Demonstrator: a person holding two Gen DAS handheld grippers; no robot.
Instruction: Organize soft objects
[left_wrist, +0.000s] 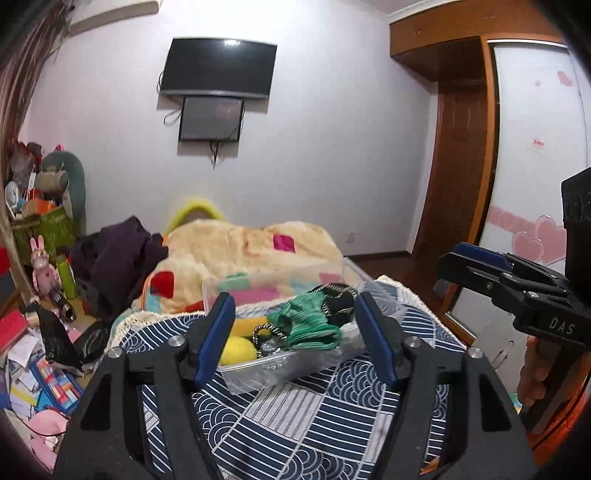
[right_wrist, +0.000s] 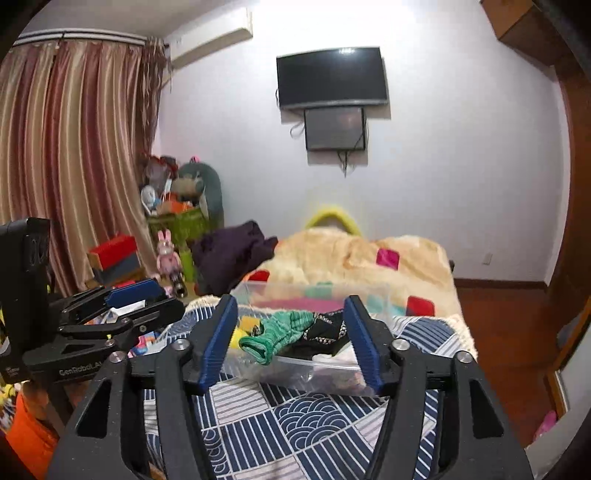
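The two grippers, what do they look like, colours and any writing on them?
Both are black, angular linkage frames with silver pivot bolts and ribbed blue pads lining the fingers. The left gripper shows "GenRobot.AI" in pale lettering on its side in the right wrist view. The right gripper bears "DAS" in the left wrist view. No cables show.

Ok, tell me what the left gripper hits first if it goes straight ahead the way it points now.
Probably the clear plastic box on the patterned bedcover: its near wall sits between the open fingers of the left gripper, with the green knitted cloth just behind. Depth is uncertain.
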